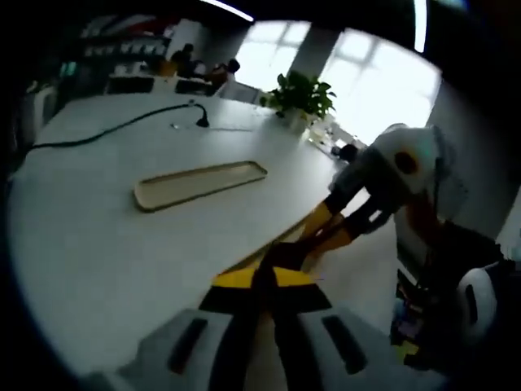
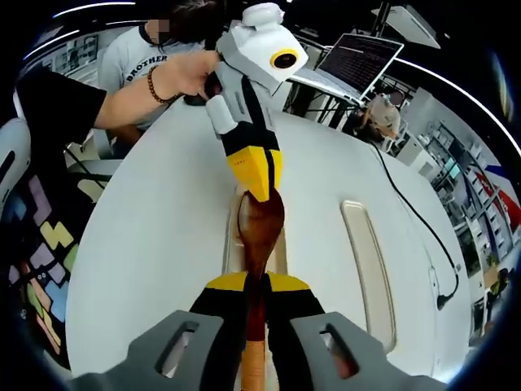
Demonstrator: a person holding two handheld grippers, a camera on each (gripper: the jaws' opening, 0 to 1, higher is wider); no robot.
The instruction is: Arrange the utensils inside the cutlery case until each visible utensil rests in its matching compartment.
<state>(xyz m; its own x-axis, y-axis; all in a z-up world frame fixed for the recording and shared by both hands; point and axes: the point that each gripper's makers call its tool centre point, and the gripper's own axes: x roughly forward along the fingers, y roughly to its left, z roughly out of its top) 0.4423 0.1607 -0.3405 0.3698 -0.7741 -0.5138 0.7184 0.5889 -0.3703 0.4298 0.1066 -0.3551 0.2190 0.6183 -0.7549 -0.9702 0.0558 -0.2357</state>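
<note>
Right gripper view, from the left: a person's hand [image 2: 186, 75] with a bead bracelet grips the left gripper [image 2: 262, 194] at the far side of the white table [image 2: 146, 244]. Its yellow-tipped jaws point down at the bowl of a wooden spoon [image 2: 262, 224]. They look close together at the spoon's far edge, though whether they actually pinch it I cannot tell. The spoon lies along a long tray [image 2: 230, 236], probably one part of the cutlery case. Nearest the camera, the right gripper [image 2: 256, 287] has its jaws closed on the spoon's handle, just behind the bowl. Further right sits a second long tray [image 2: 370, 269], apart from the first, then a black cable [image 2: 411, 213].

In the left gripper view, a tray [image 1: 199, 183] lies out on the table, and the left gripper's own jaws appear pressed together, meeting the right gripper [image 1: 319, 236] coming in from the right.

The spoon looks rigid, light and smooth; a hold on the handle near the bowl should keep it from swinging or slipping.
</note>
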